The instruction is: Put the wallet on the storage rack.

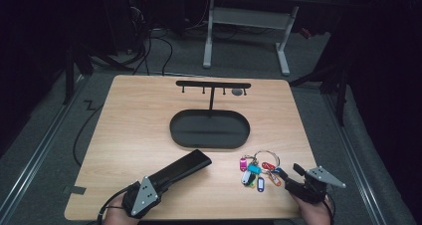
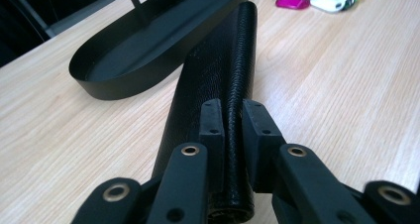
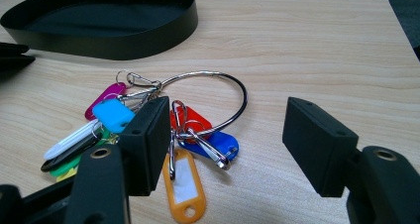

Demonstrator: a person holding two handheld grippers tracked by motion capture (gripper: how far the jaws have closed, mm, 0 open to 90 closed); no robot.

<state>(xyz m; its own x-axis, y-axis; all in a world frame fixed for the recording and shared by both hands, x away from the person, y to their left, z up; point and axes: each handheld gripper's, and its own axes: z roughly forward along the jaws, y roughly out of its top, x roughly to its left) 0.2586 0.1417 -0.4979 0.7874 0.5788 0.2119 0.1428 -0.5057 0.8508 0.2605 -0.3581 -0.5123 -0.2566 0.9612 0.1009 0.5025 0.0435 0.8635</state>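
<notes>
The long black leather-textured case [image 2: 218, 80] lies slantwise on the near left part of the light wooden desk [image 1: 134, 130], its far end pointing at the black oval metal tray [image 1: 209, 129] and stopping just short of it. The left tongs [image 1: 166, 177] are clamped on the case's near end; in the left gripper view the two pads press on a raised ridge along its upper edge, and whether that end is lifted off the desk cannot be told.

To the right of the case, near the desk's front edge, sits a large steel ring carrying a bunch of coloured plastic key tags [image 3: 183, 130] — pink, light blue, white, green, red, blue, orange. The right tongs [image 3: 228, 144] stand wide apart over it, the left pad just above the tags, the ring between the pads, nothing gripped.

Behind the tray rises a black T-shaped hook stand [image 1: 213, 85], with a small grey thing, seemingly round, hanging near its right end.
</notes>
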